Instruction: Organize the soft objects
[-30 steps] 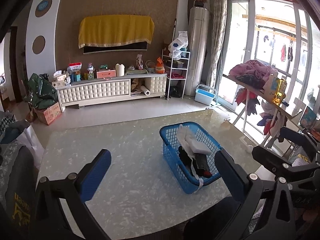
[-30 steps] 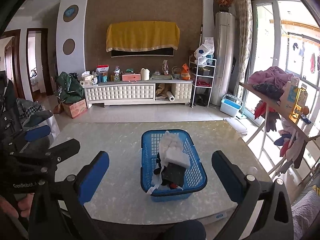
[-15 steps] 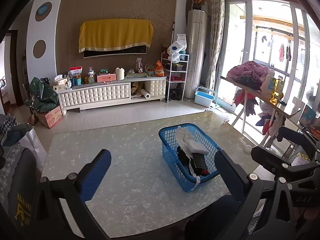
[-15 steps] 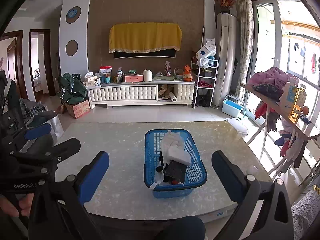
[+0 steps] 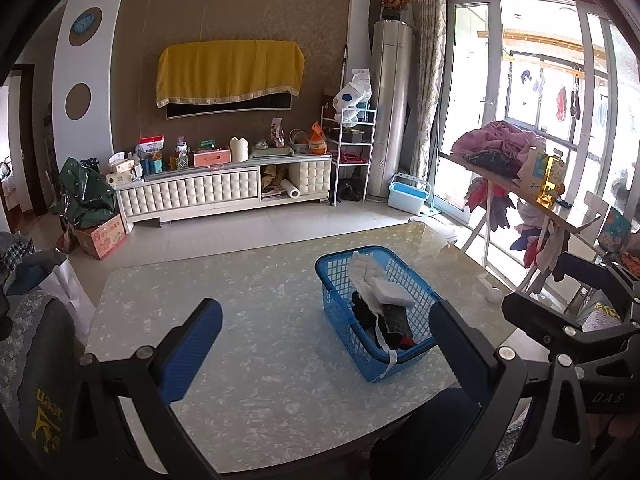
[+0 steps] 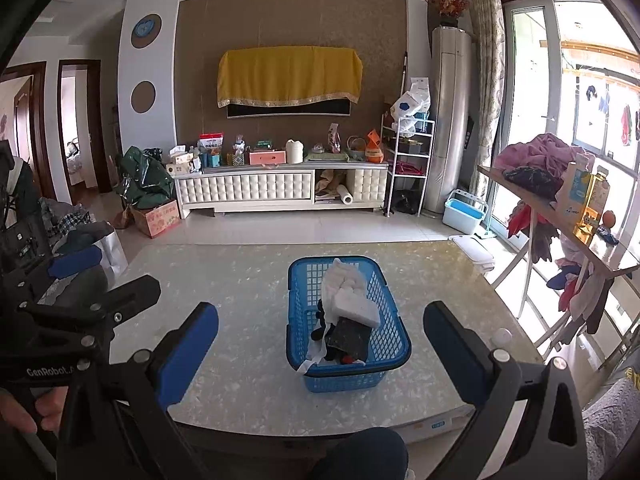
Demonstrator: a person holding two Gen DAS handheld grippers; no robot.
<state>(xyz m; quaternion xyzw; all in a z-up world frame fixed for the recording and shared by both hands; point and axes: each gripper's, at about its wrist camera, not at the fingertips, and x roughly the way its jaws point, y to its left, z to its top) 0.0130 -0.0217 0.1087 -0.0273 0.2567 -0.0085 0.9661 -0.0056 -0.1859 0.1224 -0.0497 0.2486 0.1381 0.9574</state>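
Note:
A blue plastic basket (image 6: 344, 378) stands on the marble-patterned table (image 6: 240, 288). In it lie a white cloth (image 6: 344, 278), a white sponge (image 6: 358, 308) and dark pieces (image 6: 348, 338). My right gripper (image 6: 321, 312) hangs open before the table's near edge, facing the basket with nothing between its fingers. In the left wrist view the basket (image 5: 340, 312) sits right of centre, the white cloth (image 5: 366, 270) at its far end. My left gripper (image 5: 324, 308) is open and empty, held back from the basket. Each view catches the other gripper at its edge.
A drying rack (image 5: 516, 196) piled with clothes stands right of the table. A white TV cabinet (image 5: 192, 196) lines the far wall. A bag and bundled clothes (image 5: 60, 280) sit at the left. A small white cap (image 6: 502, 336) lies near the table's right edge.
Both views have drawn back and lifted slightly, so more of the table's near edge shows. The basket and its contents have not moved. Both grippers stay open.

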